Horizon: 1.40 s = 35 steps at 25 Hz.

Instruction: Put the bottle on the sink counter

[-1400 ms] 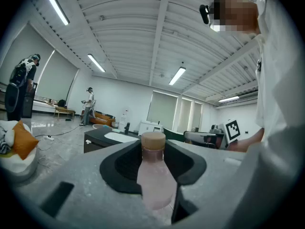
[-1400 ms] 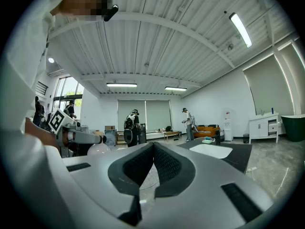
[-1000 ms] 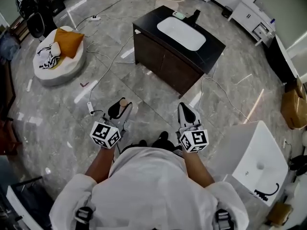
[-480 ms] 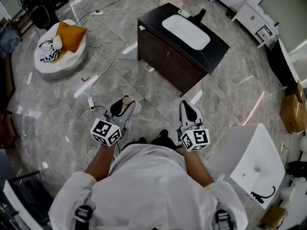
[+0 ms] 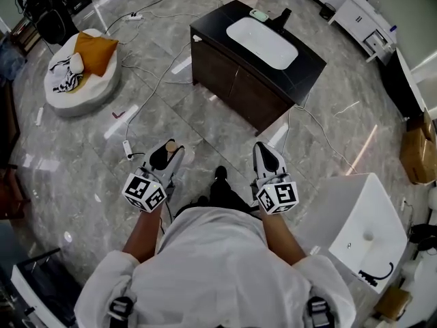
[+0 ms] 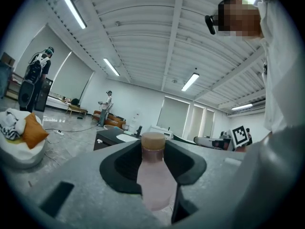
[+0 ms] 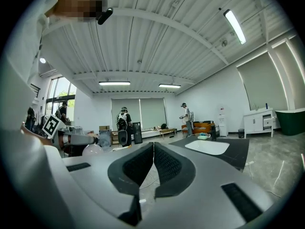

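A pale pink bottle (image 6: 153, 175) with a tan cap stands upright between the pads of my left gripper (image 5: 166, 157), which is shut on it. In the head view only the bottle's cap (image 5: 171, 146) shows above the jaws. My right gripper (image 5: 268, 160) is held level beside it, shut with nothing between its pads (image 7: 153, 166). The sink counter (image 5: 307, 65), a dark cabinet with a white basin (image 5: 262, 43), stands ahead of both grippers across a stretch of floor. It also appears small in the left gripper view as the counter (image 6: 110, 136) and in the right gripper view as the counter (image 7: 233, 151).
A black faucet (image 5: 280, 19) and a small green item (image 5: 258, 15) sit at the counter's far edge. Cables and a power strip (image 5: 128, 149) lie on the marble floor to my left. A round cushion bed (image 5: 72, 80) is far left, a white pedestal basin (image 5: 369, 232) at right.
The view has shifted slightly toward the counter as I walk. One shoe now shows ahead between the grippers. The left gripper has drifted a little left, still holding the bottle.
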Available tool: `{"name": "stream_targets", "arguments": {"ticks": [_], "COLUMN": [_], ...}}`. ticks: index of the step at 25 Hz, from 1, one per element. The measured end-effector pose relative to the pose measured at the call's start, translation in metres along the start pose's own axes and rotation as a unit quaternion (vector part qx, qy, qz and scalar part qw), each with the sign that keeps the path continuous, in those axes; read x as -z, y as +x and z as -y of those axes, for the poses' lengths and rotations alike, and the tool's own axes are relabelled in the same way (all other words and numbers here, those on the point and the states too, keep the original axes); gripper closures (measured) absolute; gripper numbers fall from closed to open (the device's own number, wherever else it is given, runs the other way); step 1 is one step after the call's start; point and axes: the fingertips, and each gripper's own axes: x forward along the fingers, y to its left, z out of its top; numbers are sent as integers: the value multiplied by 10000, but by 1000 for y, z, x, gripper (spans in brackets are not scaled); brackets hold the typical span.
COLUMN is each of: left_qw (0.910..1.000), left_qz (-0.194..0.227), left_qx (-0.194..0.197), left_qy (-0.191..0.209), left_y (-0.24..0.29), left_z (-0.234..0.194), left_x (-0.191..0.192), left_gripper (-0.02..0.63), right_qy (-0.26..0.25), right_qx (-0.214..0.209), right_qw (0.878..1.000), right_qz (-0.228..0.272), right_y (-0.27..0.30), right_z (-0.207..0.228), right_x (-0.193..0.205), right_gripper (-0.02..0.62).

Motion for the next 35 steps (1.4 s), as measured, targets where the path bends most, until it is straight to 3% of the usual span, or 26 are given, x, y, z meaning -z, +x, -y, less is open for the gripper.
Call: {"name": "stream_targets", "arguments": {"ticks": [9, 17, 24, 29, 35], "left_qw": [9979, 9964, 9969, 9970, 9972], "left_qz": [-407, -435, -414, -364, -392], "left_qx": [35, -225, -480, -592, -614], "left_qy": [498, 692, 474, 352, 136], "left_y": [75, 149, 189, 210, 236], "left_z": [-22, -47, -74, -97, -145], "left_x": [-9, -33, -47, -54, -50], "left_gripper": [456, 456, 456, 456, 456], "right_qy": [343, 393, 417, 172, 320], "right_qx": [-96, -316, -536, -685, -700], "right_qw": [9993, 9986, 9973, 9974, 9970], "right_qz": [100, 178, 285, 158, -30], "right_y": [57, 121, 171, 204, 251], "right_z": [57, 116, 155, 172, 184], "right_x": [0, -20, -36, -32, -16], "right_gripper": [580, 580, 580, 580, 580]}}
